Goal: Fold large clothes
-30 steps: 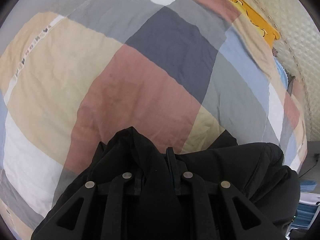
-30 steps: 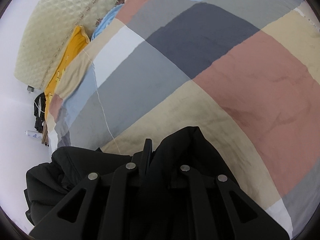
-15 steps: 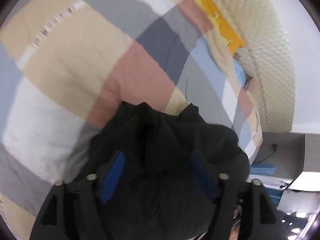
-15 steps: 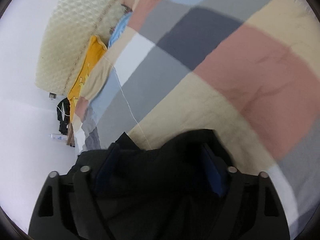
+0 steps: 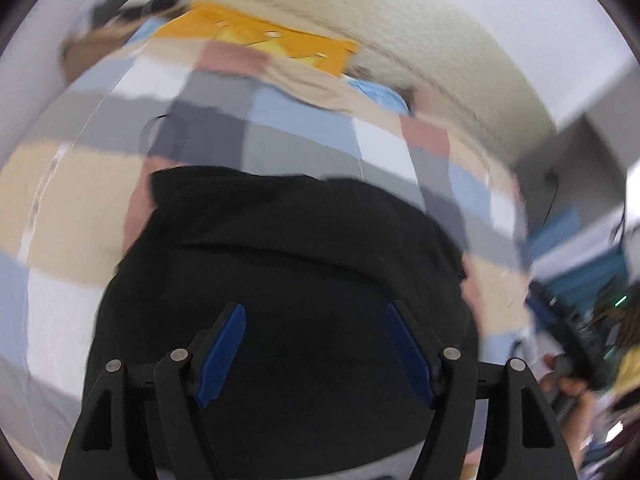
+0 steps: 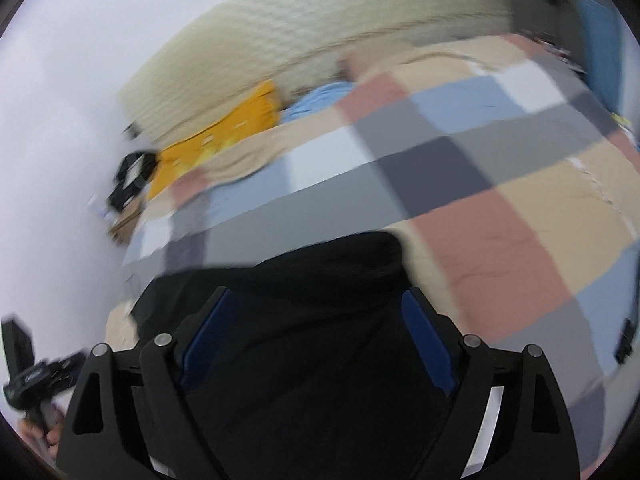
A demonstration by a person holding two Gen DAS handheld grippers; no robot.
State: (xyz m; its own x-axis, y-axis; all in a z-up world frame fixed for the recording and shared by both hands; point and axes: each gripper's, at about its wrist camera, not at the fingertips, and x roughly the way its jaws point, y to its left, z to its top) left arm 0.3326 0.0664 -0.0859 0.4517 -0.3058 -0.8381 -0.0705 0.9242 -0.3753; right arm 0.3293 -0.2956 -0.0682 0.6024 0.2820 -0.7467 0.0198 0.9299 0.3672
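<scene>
A black garment (image 5: pixel 300 240) lies in a folded heap on the checked bedspread (image 5: pixel 80 184). My left gripper (image 5: pixel 315 306) hangs above it, open, with its blue pads (image 5: pixel 224 352) bare and off the cloth. In the right wrist view the same black garment (image 6: pixel 320 264) lies below my right gripper (image 6: pixel 318 291). Its jaws are opening, and the blue pads (image 6: pixel 428 344) stand wide with nothing pinched between them. The near part of the garment is hidden behind both sets of fingers. Both views are blurred.
The patchwork bedspread (image 6: pixel 500 216) runs back to a cream quilted headboard (image 6: pixel 300 28). A yellow pillow (image 5: pixel 256 36) and a light blue cloth (image 5: pixel 380 92) lie against it. A hand (image 5: pixel 572 386) shows at the right edge, with shelves and clutter behind it.
Both grippers were shut on the black garment a second ago. They have let go, opened wide and lifted away from it. Both views have rolled, and the headboard has come into sight.
</scene>
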